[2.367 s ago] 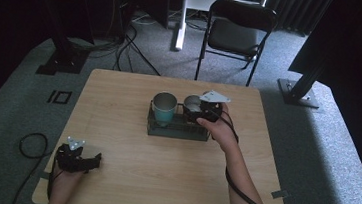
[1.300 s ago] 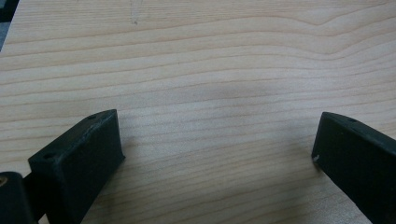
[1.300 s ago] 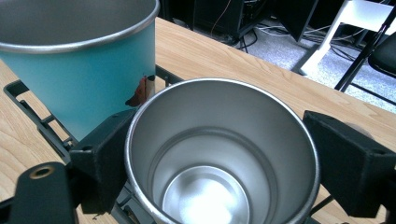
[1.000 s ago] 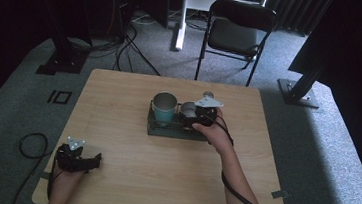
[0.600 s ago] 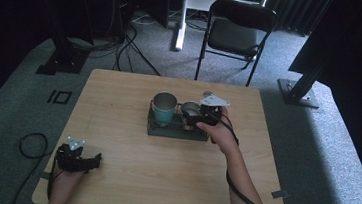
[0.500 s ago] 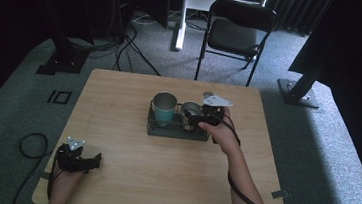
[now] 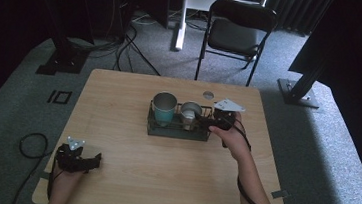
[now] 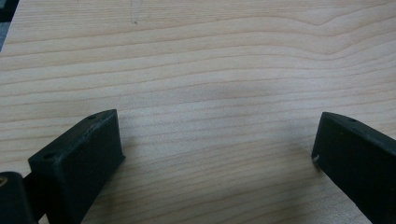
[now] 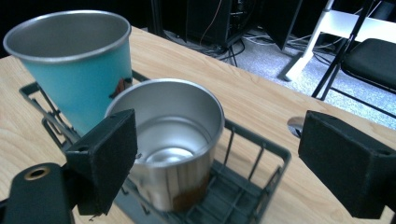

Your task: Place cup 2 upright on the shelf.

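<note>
A dark wire rack (image 7: 176,130) stands mid-table and holds a teal cup (image 7: 164,106) on the left and a shorter steel cup (image 7: 190,112) beside it. Just right of the steel cup, at the rack's right end, my right gripper (image 7: 206,118) is open. In the right gripper view its jaws stand wide apart, with the steel cup (image 9: 177,172) close ahead and left of centre, the teal cup (image 9: 79,79) behind it, and the rack (image 9: 247,177) below. My left gripper (image 7: 94,161) rests open at the table's near left corner, with bare wood between its fingers (image 8: 79,158).
A round cable hole (image 7: 208,94) sits in the tabletop behind the rack. A black folding chair (image 7: 238,34) stands beyond the far edge. Stand bases and cables lie on the carpet at the left and right.
My right gripper has drawn back a little to the right and toward me, away from the steel cup. The left gripper has not moved.
</note>
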Tool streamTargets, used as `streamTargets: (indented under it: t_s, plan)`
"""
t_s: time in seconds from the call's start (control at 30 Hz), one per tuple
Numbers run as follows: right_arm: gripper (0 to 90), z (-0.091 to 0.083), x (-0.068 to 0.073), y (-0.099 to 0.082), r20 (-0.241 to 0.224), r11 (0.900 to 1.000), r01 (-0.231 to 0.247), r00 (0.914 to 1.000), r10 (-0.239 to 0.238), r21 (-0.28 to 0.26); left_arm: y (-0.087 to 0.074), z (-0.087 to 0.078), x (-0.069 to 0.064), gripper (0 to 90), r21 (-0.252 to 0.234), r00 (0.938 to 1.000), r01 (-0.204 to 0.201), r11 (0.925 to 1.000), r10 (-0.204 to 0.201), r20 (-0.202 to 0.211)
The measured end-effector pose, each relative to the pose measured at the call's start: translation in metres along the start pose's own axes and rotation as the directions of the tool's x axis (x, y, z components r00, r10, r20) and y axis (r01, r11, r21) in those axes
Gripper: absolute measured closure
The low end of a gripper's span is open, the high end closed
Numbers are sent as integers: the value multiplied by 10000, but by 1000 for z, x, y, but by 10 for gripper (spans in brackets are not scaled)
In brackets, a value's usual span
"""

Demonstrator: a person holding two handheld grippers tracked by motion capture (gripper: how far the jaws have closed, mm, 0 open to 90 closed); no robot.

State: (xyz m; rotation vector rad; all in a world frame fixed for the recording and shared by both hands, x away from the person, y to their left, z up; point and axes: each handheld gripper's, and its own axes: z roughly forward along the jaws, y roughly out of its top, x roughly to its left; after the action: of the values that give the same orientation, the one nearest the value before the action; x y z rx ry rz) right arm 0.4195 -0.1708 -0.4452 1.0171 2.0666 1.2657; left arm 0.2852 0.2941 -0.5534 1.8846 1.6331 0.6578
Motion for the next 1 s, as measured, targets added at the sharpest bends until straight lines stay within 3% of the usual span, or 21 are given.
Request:
streamTargets:
  t_s: [0.6,1.0]
  plan:
    - [117,-21,-11,-40,139,9994,-134,9998,130,304,0,0,0,22,-2,10000,3,10000,-3,0]
    - [119,-26,-18,-75,307,9952,-421,9987,395,879,0,0,0,22,-1,10000,1,10000,-1,0]
